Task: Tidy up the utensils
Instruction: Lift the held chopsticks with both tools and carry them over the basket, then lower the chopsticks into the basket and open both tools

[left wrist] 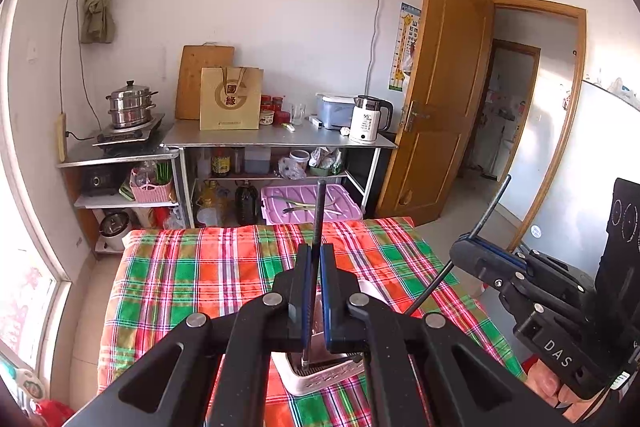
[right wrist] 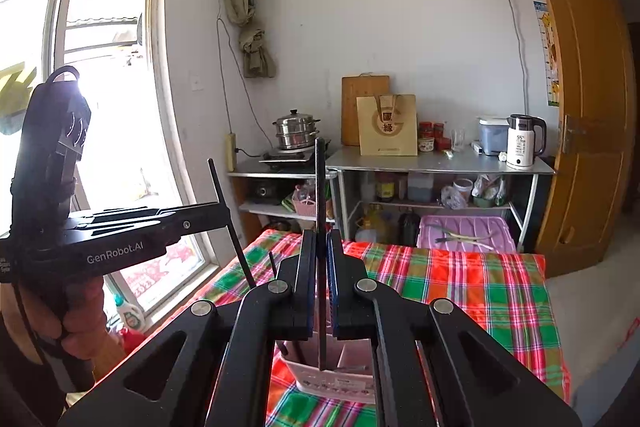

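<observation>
Chopstick [right wrist: 321, 327] above pink holder [right wrist: 336, 383]

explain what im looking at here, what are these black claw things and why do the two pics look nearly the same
No robot here: a person holds a black hand-held claw in each hand, and each claw carries a wide-angle camera looking forward along its two fingers. So one picture looks out from the left claw and the other from the right claw, which is why the same room shows twice. Each camera also catches the other claw off to the side.

Both claws are shut, each on a thin dark chopstick: the left chopstick and the right chopstick stand nearly upright. Below them, on a table with a plaid cloth, sits a pale utensil holder. The chopsticks' lower ends are just above or inside it; I cannot tell which.
</observation>
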Tool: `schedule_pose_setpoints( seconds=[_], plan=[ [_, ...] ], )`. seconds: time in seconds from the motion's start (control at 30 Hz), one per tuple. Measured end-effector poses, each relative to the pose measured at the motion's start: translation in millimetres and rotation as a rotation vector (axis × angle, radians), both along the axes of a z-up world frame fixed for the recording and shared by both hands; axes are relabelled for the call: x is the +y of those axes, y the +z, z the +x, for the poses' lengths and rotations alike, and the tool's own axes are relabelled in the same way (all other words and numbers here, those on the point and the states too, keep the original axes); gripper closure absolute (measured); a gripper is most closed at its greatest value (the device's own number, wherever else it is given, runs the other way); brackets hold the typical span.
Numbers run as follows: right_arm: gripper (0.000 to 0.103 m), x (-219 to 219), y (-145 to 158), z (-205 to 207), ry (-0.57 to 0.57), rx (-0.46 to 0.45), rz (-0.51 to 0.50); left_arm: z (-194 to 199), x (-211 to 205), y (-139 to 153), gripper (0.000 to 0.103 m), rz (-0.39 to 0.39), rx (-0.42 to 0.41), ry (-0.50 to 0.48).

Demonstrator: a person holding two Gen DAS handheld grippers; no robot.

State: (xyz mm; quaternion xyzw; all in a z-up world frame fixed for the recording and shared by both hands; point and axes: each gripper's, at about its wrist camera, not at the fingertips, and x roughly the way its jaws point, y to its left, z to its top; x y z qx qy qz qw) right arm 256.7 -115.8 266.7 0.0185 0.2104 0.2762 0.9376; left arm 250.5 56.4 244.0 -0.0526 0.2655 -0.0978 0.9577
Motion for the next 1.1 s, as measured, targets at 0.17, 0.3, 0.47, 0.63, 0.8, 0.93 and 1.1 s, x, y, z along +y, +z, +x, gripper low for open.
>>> schedule_pose_setpoints(
  seconds=[0.17, 0.3, 0.47, 0.63, 0.8, 0.93, 1.1],
  plan=[
    [0.098, 4, -14, 13, -0.008, 0.028, 0.002, 14, 1, -15, 0.099, -0.014, 0.007, -0.004],
    [0.098, 8, -26, 22, -0.004, 0.052, -0.004, 23, 3, -31, 0.099, -0.012, 0.028, 0.001],
    [0.098, 8, -44, 32, -0.001, 0.097, -0.012, 29, 9, -55, 0.099, -0.032, 0.069, 0.003],
    [0.098, 9, -59, 34, 0.003, 0.126, -0.038, 31, 12, -75, 0.099, -0.038, 0.100, -0.005],
    [0.098, 14, -74, 34, 0.018, 0.156, -0.075, 29, 12, -94, 0.099, -0.042, 0.130, -0.018],
    [0.098, 14, -85, 36, 0.020, 0.189, -0.090, 30, 13, -105, 0.099, -0.043, 0.153, -0.022],
    [0.098, 13, -94, 38, 0.021, 0.221, -0.107, 30, 15, -114, 0.099, -0.043, 0.168, -0.024]
  ],
)
